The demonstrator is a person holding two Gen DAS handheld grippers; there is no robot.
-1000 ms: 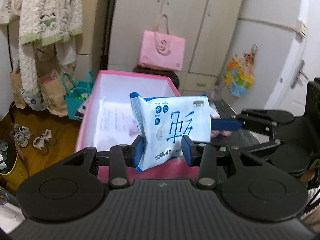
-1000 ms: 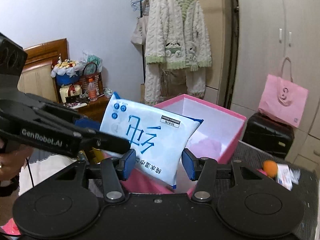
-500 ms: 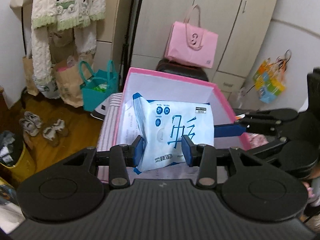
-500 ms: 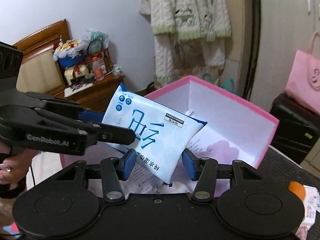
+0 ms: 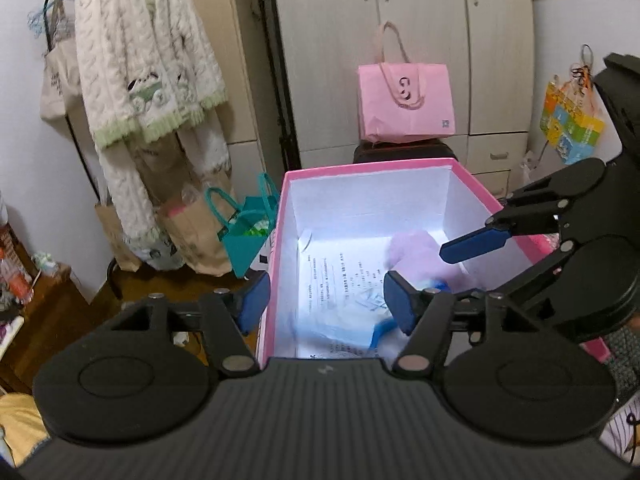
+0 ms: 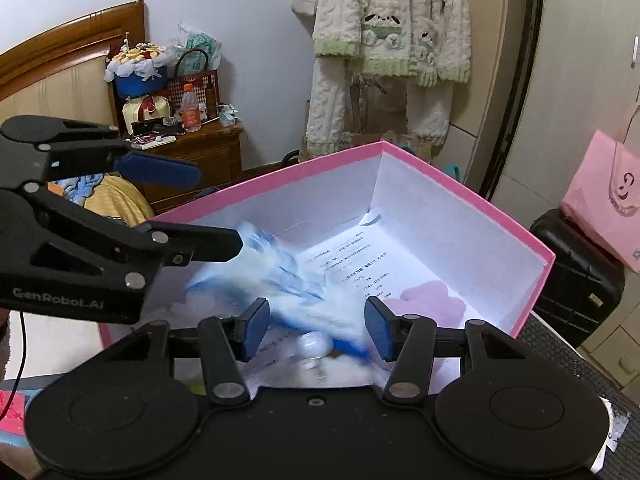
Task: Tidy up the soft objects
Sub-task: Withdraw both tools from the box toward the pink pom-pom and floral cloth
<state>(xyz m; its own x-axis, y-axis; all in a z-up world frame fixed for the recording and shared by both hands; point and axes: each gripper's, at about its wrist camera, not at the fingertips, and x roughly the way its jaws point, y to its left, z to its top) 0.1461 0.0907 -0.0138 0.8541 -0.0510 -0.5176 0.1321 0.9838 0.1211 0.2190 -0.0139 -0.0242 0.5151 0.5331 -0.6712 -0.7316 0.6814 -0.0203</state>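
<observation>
Both jaws spread wide: the left hand-held gripper (image 5: 326, 306) and right hand-held gripper (image 6: 316, 328) hold nothing. The blue-and-white wipes pack (image 6: 280, 276) — motion-blurred, print unreadable — sits inside the pink box (image 6: 460, 184). "GenRobot.AI" marks the left tool's body.

Pink box (image 5: 400, 168) open on top; wipes pack (image 6: 288, 280) and pink plush (image 6: 432, 300) crowd its floor.
</observation>
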